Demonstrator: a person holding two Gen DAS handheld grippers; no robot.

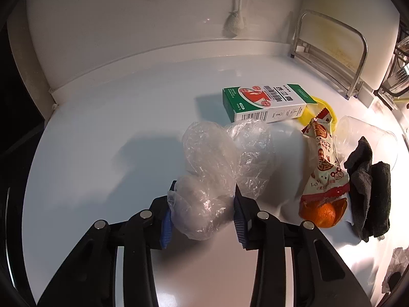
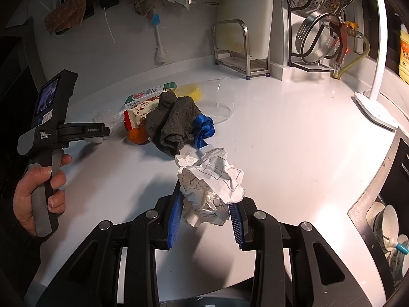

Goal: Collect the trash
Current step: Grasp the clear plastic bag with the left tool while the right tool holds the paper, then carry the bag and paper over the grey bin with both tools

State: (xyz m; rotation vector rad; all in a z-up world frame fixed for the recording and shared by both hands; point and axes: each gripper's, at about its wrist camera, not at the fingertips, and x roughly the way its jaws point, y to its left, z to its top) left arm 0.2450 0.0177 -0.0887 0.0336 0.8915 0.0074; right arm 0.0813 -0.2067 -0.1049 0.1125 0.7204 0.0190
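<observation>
My left gripper (image 1: 203, 209) is shut on a crumpled clear plastic bag (image 1: 212, 168) on the white counter. My right gripper (image 2: 205, 209) is shut on a crumpled white paper ball (image 2: 212, 184). Beyond the bag lie a green-and-white carton (image 1: 265, 103), a yellow lid (image 1: 324, 112), a red-and-white snack wrapper (image 1: 323, 158), an orange peel (image 1: 323, 213), a clear plastic cup (image 1: 363, 135) on its side and a dark grey cloth (image 1: 370, 186). The right wrist view shows the same pile: cloth (image 2: 173, 122), cup (image 2: 219, 97), carton (image 2: 150, 94), peel (image 2: 138, 135), and the left gripper body (image 2: 51, 128) held in a hand.
A blue ribbon (image 2: 204, 128) lies by the cloth. A steel rack (image 2: 237, 51) stands at the back wall, a brush (image 2: 158, 41) hangs on it, a strainer rack (image 2: 319, 25) and a white lamp (image 2: 375, 76) stand right. A sink with dishes (image 2: 388, 230) is at far right.
</observation>
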